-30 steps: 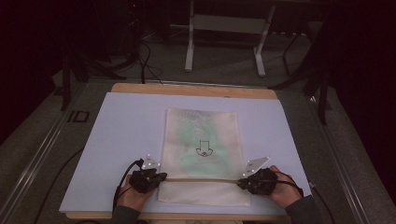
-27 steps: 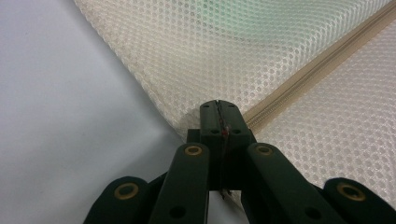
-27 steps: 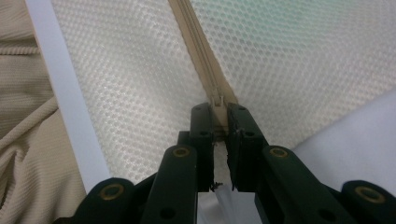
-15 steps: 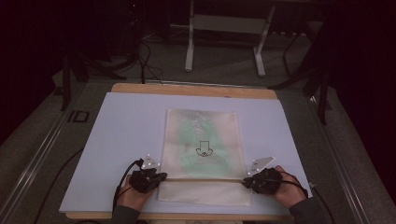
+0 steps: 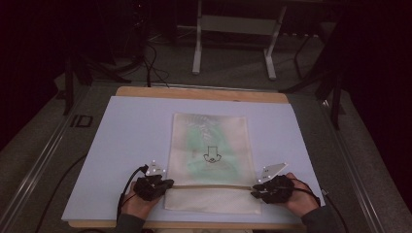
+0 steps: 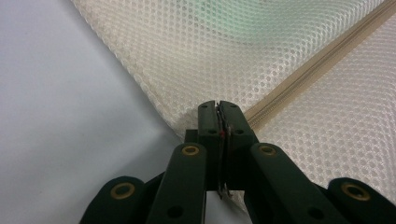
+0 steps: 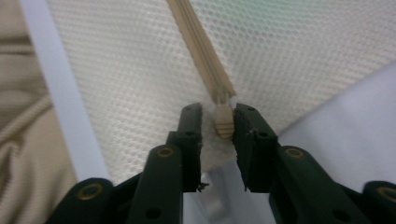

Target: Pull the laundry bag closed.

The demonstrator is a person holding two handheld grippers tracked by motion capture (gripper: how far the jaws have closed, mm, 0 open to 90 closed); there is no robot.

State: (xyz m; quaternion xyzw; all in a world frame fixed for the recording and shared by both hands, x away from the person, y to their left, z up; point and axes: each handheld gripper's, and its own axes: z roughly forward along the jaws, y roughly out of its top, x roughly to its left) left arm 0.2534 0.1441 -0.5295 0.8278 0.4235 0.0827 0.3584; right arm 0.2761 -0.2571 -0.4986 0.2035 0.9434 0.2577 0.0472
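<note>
I hold a cream mesh bag (image 5: 212,162) flat on a pale blue table sheet (image 5: 131,141), zipper (image 5: 211,186) running across its near end between my two tools. My left gripper (image 6: 218,108) is clamped shut on the bag's left edge, right where the zipper ends; my right gripper (image 7: 218,120) has just been opening, and its jaws now stand a little apart on either side of the zipper pull (image 7: 224,122), which sits between the pads without being pressed. The chief risk, as I judge it, lies on the right: with the pull loose between the jaws, any sideways move could slip off it, or a re-close could catch the mesh or the soft tuft behind the pull instead and jam the slider. On the left, the grip is narrow and close to the hem, so a hard tug along the zipper could drag the whole bag across the smooth sheet or pull the fabric out of the jaws. Something green (image 5: 194,141) shows faintly through the mesh, and a small black print (image 5: 211,156) marks the bag's middle. The sheet covers a wooden table (image 5: 204,93) whose far edge peeks out; beyond it the room is dark, with grey carpet (image 5: 233,73), a white metal stand (image 5: 233,24), black tripod legs (image 5: 320,77) and loose cables on the floor.
</note>
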